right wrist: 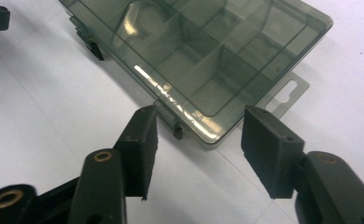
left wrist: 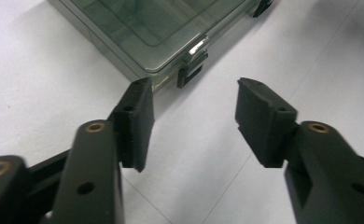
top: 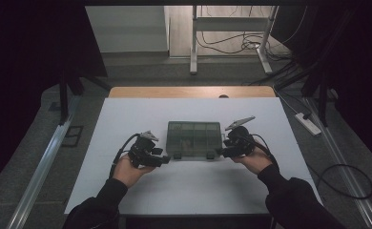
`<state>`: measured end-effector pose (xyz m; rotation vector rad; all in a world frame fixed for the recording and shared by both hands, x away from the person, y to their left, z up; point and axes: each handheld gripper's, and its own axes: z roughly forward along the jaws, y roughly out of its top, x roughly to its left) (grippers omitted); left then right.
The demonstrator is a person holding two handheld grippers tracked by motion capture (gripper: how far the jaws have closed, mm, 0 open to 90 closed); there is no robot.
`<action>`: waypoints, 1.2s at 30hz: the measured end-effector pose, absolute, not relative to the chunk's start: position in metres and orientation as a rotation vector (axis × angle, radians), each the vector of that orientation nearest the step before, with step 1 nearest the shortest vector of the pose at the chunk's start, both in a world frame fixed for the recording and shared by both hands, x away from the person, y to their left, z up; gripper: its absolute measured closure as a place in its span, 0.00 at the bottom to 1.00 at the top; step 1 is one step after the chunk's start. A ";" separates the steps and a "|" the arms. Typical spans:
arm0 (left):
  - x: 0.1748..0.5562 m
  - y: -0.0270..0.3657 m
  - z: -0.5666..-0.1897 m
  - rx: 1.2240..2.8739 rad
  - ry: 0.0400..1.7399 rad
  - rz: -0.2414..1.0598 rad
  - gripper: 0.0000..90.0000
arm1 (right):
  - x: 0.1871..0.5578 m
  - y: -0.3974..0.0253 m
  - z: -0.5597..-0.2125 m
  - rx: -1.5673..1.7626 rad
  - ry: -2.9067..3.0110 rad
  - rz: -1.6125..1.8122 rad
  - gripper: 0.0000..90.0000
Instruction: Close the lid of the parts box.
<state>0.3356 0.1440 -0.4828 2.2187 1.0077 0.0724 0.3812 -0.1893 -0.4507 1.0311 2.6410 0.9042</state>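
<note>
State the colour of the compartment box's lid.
The compartment box has a see-through, smoky grey-green lid; the right gripper view shows it best.

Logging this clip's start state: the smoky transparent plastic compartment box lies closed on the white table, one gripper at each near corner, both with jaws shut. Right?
Not quite: both sets of jaws stand open, as each gripper view shows. The left gripper and right gripper hold nothing. The rest stands: the smoky transparent plastic compartment box lies closed on the white table, a gripper at each near corner.
</note>
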 end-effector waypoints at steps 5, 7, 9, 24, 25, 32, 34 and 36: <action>0.335 0.148 -0.481 2.196 1.014 0.073 0.40 | 0.379 -0.189 -0.450 1.034 2.650 0.919 0.42; 0.334 0.149 -0.481 2.188 1.015 0.077 0.36 | 0.378 -0.189 -0.450 1.030 2.650 0.919 0.41; 0.333 0.151 -0.479 2.179 1.018 0.087 0.33 | 0.376 -0.191 -0.448 1.027 2.651 0.930 0.36; 0.324 0.157 -0.474 2.174 1.011 0.145 0.15 | 0.364 -0.205 -0.440 0.989 2.636 0.974 0.20; 0.324 0.158 -0.473 2.174 1.009 0.147 0.15 | 0.364 -0.205 -0.440 0.989 2.636 0.974 0.20; 0.316 0.162 -0.471 2.183 1.012 0.196 0.10 | 0.356 -0.210 -0.440 0.996 2.632 0.994 0.15; 0.314 0.163 -0.470 2.180 1.008 0.203 0.09 | 0.355 -0.211 -0.440 0.999 2.631 0.996 0.14; 0.312 0.165 -0.470 2.178 1.008 0.209 0.08 | 0.354 -0.213 -0.440 1.002 2.631 0.996 0.13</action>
